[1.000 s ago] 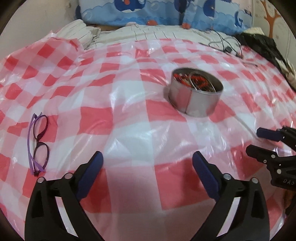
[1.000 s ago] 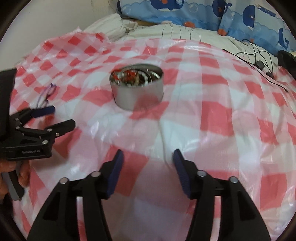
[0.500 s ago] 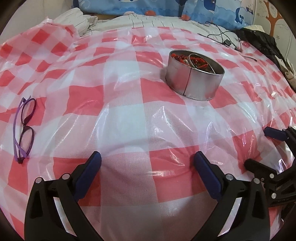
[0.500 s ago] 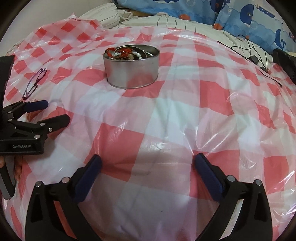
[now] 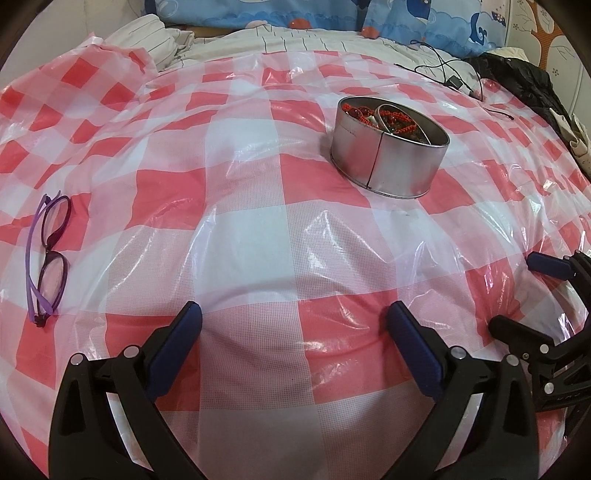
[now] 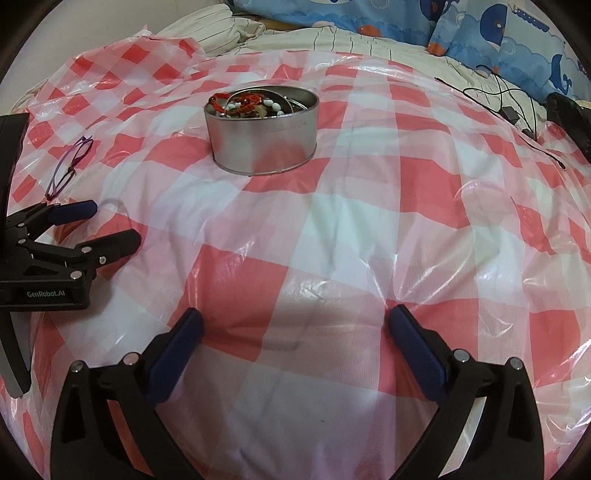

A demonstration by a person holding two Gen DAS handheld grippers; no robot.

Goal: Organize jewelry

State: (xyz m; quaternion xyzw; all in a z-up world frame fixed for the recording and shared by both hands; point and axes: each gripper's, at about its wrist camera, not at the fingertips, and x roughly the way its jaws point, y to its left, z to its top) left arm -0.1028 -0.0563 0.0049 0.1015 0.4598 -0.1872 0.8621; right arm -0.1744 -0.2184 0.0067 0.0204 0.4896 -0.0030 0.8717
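Note:
A round silver tin (image 5: pixel 388 164) sits on the red-and-white checked plastic sheet, far centre-right in the left wrist view and far centre-left in the right wrist view (image 6: pixel 264 144). Red bead strings (image 5: pixel 364 112) and a white bead bracelet (image 6: pixel 271 107) lie inside it. My left gripper (image 5: pixel 293 321) is open and empty, low over the sheet, well short of the tin. My right gripper (image 6: pixel 295 325) is open and empty too. Each gripper shows at the edge of the other's view: the right one (image 5: pixel 517 295) and the left one (image 6: pixel 110 225).
Purple glasses (image 5: pixel 48 254) lie on the sheet at the left, also seen in the right wrist view (image 6: pixel 70 166). Black cables (image 5: pixel 450 74) and dark clothing (image 5: pixel 524 85) lie at the far right. Blue whale-print pillows (image 6: pixel 461 22) line the back.
The right gripper opened wide from a narrower gap. Both grippers drew back and up a little, so the tin sits farther away in both views.

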